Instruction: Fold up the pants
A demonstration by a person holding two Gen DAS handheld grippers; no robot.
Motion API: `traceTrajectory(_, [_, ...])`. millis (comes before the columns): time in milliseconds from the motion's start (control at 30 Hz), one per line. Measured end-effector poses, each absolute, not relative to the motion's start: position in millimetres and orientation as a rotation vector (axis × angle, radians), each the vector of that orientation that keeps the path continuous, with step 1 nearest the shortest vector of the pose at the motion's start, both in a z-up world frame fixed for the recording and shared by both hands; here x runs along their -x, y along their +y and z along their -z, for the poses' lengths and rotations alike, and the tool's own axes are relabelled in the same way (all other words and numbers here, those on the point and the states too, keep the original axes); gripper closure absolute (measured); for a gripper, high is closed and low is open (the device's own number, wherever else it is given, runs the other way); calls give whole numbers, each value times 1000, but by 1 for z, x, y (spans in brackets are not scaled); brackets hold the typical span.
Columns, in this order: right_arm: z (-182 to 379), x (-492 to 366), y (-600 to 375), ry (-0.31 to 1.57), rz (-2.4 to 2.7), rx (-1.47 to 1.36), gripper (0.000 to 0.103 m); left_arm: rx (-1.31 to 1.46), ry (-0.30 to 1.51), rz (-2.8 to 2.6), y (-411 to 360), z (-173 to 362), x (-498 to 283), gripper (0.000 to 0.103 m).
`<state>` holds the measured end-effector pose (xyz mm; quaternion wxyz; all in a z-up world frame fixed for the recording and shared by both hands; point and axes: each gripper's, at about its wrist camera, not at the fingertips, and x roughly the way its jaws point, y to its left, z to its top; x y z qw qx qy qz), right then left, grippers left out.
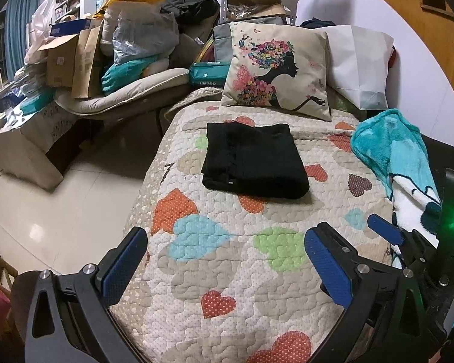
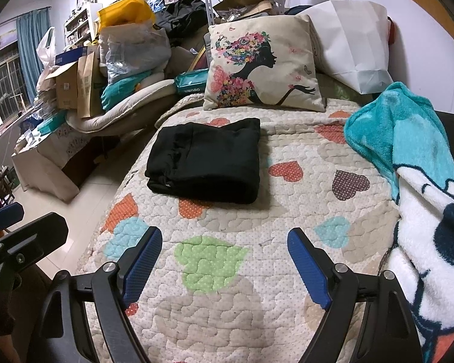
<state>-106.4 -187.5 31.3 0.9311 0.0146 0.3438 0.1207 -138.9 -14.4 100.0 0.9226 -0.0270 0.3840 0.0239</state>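
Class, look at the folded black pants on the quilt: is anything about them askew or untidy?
Nothing stands out. The black pants lie folded in a compact stack on the quilt, edges roughly aligned.

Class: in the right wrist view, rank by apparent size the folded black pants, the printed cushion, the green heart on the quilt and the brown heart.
1. Printed cushion and folded black pants: too alike to separate.
2. Green heart, enlarged by nearness to the camera.
3. Brown heart.
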Motion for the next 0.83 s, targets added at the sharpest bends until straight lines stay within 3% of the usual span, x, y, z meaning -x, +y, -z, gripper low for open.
traceTrajectory(833, [-20,100,-189,746,-237,-4,13,145,870,-73,10,-76,111,0])
